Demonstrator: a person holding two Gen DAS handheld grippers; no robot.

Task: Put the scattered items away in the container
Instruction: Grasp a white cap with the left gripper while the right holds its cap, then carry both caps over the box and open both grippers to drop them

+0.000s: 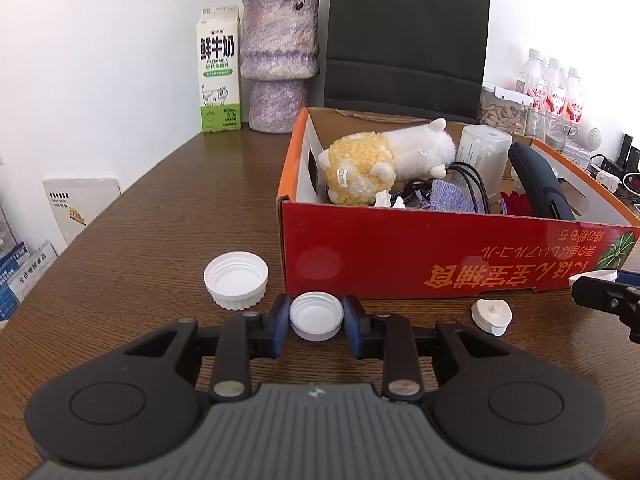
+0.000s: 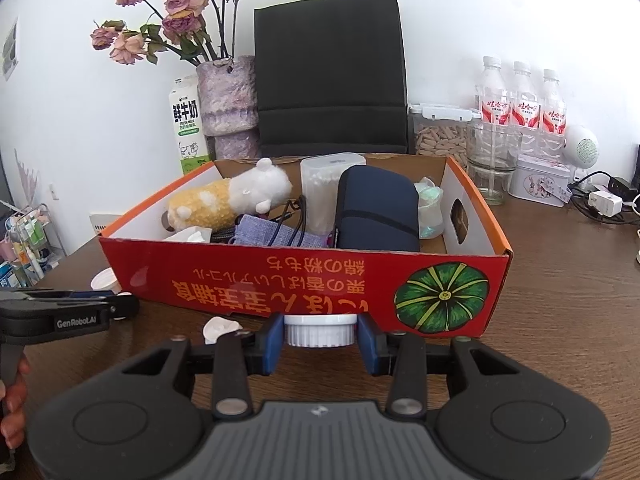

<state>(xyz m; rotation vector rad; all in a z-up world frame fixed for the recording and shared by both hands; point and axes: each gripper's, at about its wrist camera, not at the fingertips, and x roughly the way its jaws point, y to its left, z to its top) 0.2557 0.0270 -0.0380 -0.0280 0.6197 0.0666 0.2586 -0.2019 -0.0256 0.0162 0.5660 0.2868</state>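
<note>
My left gripper (image 1: 316,312) is low over the brown table, its blue pads pressed on either side of a small white cap (image 1: 316,318) lying open side up. A larger white cap (image 1: 236,280) sits just to its left, and a white heart-shaped piece (image 1: 491,314) lies to the right. My right gripper (image 2: 320,332) is shut on a ribbed white cap (image 2: 320,330) right in front of the red cardboard box (image 2: 280,280). The box holds a plush toy (image 2: 232,200), a navy pouch (image 2: 376,212), a clear tub and cables.
Behind the box stand a milk carton (image 1: 219,72), a purple vase (image 1: 280,60) and a black paper bag (image 1: 408,36). Water bottles (image 2: 520,96), a glass (image 2: 494,168), a tin (image 2: 540,180) and chargers crowd the right. The table's left edge runs close by.
</note>
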